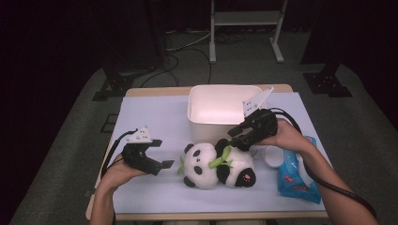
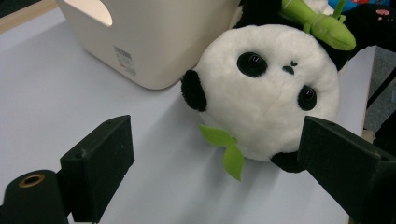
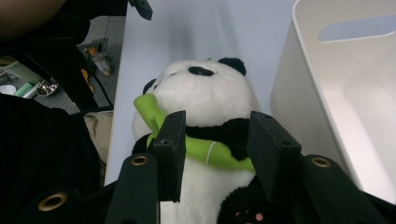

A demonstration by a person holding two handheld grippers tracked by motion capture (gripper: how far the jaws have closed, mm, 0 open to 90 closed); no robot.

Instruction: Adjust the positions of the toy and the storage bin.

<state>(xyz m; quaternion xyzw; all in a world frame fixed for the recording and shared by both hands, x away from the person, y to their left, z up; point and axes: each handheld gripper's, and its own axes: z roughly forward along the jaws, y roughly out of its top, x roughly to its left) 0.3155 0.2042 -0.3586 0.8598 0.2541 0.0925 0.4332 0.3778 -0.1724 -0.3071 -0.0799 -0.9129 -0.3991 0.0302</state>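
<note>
Left gripper sits near the left edge of the table, jaws spread wide with nothing between them, aimed at the panda plush. In the left gripper view the panda's face lies just past the open jaws, not touching them, a green leaf at its lower side.

Panda plush lies on its back near the front edge, about mid-width, just in front of the white bin; whether they touch I cannot tell. It holds a green bamboo stick across its chest.

Right gripper hangs over the plush's upper body, jaws part open. In the right gripper view the bamboo stick and the black chest band sit between the jaws; pads not clearly pressing on either.

A blue wipes pack lies near the right edge, under the right forearm.
</note>
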